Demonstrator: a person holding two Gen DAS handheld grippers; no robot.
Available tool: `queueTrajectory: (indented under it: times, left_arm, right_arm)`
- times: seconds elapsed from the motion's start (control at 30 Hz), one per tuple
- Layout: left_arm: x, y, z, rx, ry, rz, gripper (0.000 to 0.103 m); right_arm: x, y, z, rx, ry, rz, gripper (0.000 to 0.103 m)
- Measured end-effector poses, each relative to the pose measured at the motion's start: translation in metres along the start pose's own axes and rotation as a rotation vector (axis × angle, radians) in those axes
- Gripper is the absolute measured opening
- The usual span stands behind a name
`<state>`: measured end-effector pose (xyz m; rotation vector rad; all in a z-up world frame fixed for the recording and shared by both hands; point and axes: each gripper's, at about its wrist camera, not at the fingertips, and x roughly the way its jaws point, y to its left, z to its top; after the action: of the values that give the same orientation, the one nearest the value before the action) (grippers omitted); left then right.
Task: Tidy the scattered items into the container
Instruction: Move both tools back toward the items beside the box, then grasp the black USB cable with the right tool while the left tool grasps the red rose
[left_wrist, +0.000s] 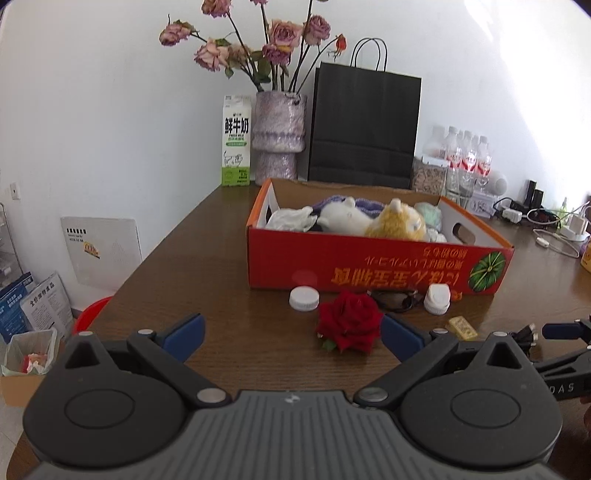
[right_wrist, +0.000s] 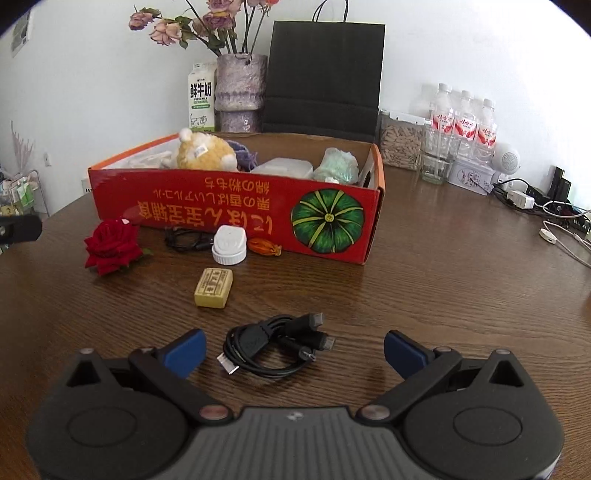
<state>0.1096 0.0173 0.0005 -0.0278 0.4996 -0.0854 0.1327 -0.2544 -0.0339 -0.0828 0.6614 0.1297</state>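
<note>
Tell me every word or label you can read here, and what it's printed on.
"鲜牛奶" and "FRESH MILK": white and green milk carton.
Yellow characters on the red cardboard box: upside down, not legible.
Red labels on the clear plastic water bottles: blurred.
Stamp on the small yellow block: too small.

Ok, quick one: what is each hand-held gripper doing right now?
Left hand-held gripper: open, empty, pointed at the red rose.
Right hand-held gripper: open, empty, black cable lying between its fingers.
</note>
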Motion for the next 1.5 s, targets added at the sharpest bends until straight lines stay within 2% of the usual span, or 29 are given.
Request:
queueTrajectory:
  times: [0.27, 0.33, 0.4, 0.43, 0.57, 0.83, 1.2, 1.33, 1.5]
  left_arm:
    - [0.005, 0.002, -0.004, -0.009, 0.02, -0.005, 0.103]
    - [0.006, 0.002, -0.005, -0.008, 0.024, -0.008, 0.103]
    - [0.007, 0.001, -0.005, -0.007, 0.029, -0.011, 0.103]
    - [0.008, 0.001, -0.005, -0.006, 0.031, -0.011, 0.103]
    - [0.009, -0.001, -0.005, -0.003, 0.033, -0.015, 0.103]
    - [0.021, -0.009, 0.0, 0.007, 0.042, -0.024, 0.103]
    - [0.058, -0.034, 0.014, 0.043, 0.089, -0.035, 0.103]
    - [0.071, -0.043, 0.015, 0.074, 0.111, -0.02, 0.103]
    - [0.083, -0.045, 0.013, 0.061, 0.143, -0.007, 0.101]
  right_arm:
    - [0.005, -0.003, 0.002, 0.028, 0.021, 0.008, 0.102]
    - [0.005, -0.004, 0.003, 0.03, 0.018, 0.02, 0.094]
    - [0.002, -0.004, 0.002, 0.032, -0.003, 0.039, 0.066]
    - [0.001, -0.003, 0.002, 0.03, -0.012, 0.046, 0.059]
    - [-0.001, -0.002, 0.004, 0.032, -0.019, 0.052, 0.053]
    - [-0.003, -0.008, 0.009, 0.052, -0.046, 0.05, 0.05]
    - [-0.002, -0.013, 0.022, 0.06, -0.079, 0.044, 0.05]
    - [0.0, -0.014, 0.025, 0.063, -0.086, 0.045, 0.05]
    - [0.002, -0.013, 0.027, 0.061, -0.088, 0.048, 0.05]
